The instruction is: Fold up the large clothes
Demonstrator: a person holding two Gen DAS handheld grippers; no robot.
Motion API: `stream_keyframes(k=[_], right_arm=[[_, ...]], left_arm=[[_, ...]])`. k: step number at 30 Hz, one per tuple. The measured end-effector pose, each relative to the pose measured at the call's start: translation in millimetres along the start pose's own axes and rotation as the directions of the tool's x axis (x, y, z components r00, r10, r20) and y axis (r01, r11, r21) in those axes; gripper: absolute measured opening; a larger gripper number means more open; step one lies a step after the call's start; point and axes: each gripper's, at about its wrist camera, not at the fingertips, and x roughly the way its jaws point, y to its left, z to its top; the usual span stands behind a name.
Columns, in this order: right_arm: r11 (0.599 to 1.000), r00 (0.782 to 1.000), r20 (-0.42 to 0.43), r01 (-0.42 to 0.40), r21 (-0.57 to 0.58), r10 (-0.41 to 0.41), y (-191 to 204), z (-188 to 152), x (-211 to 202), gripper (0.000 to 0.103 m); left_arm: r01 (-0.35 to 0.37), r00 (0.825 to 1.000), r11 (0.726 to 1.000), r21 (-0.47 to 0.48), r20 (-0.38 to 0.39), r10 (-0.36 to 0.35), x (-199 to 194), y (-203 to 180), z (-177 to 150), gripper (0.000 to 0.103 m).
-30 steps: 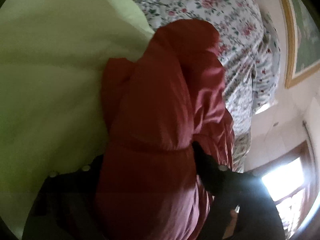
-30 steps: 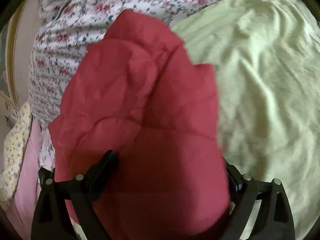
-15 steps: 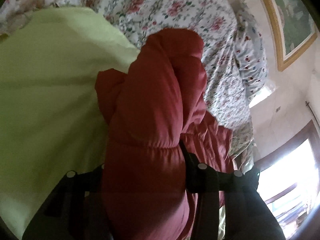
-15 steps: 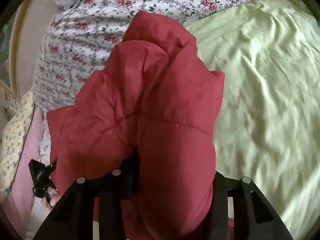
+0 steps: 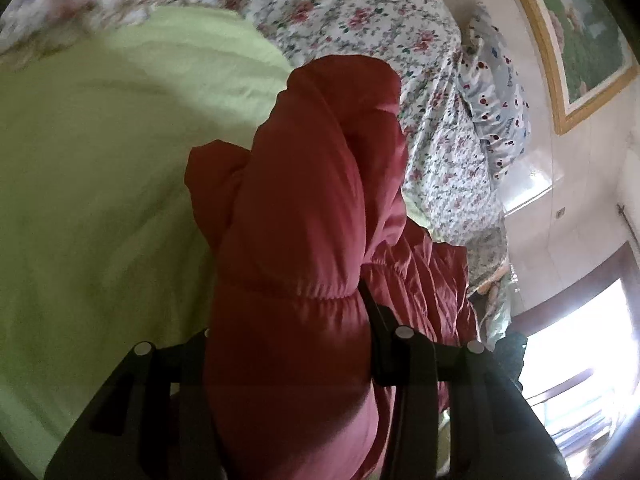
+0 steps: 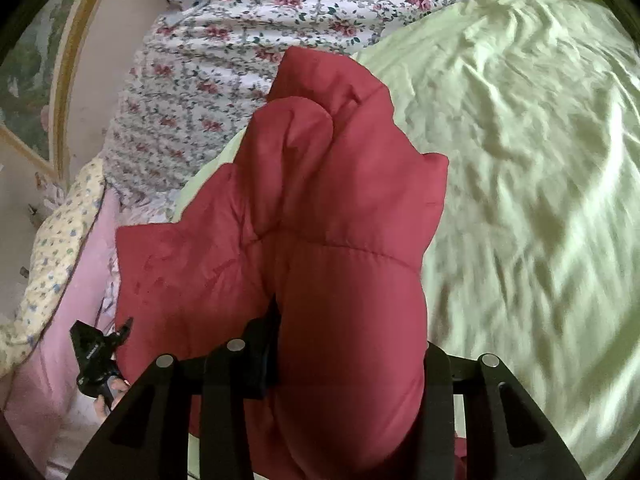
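Both grippers clamped on the red puffer jacket (image 5: pixel 304 208). Left gripper (image 5: pixel 288 344): jaws pinch a thick padded fold; right gripper (image 6: pixel 348 364): same, pinching another bunched section (image 6: pixel 320 208). Jacket hangs lifted between the 2, above the pale green sheet (image 6: pixel 520 140). Floral quilt (image 5: pixel 360 20) heaped behind it, against the wall. Gold-framed picture (image 5: pixel 568 40) on that wall.
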Motion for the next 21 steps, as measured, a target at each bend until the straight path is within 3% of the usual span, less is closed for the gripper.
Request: stream_keyframes(k=[9,14,21], right_arm=[[1.0,1.0,-0.028,-0.007,0.002,0.007,-2.0,-32.8,-11.7,0.041],[1.0,0.999,-0.023,0.027,-0.002,-0.027,-8.8,-35.7,-7.0,0.046],[0.999,0.999,-0.008,0.052,-0.011,-0.052,-12.5,-41.6,-3.2,0.053]], left_arm=[[-0.051,0.998,0.998,0.024,-0.04,0.052,-14.7,5.9,-21.1,0.041],[-0.143,0.988,0.99,0.006,-0.052,0.143,-2.3,22.2,-29.7,0.047],[-0.181,0.982,0.983,0.028,-0.048,0.183,0.9,21.1,-32.7,0.052]])
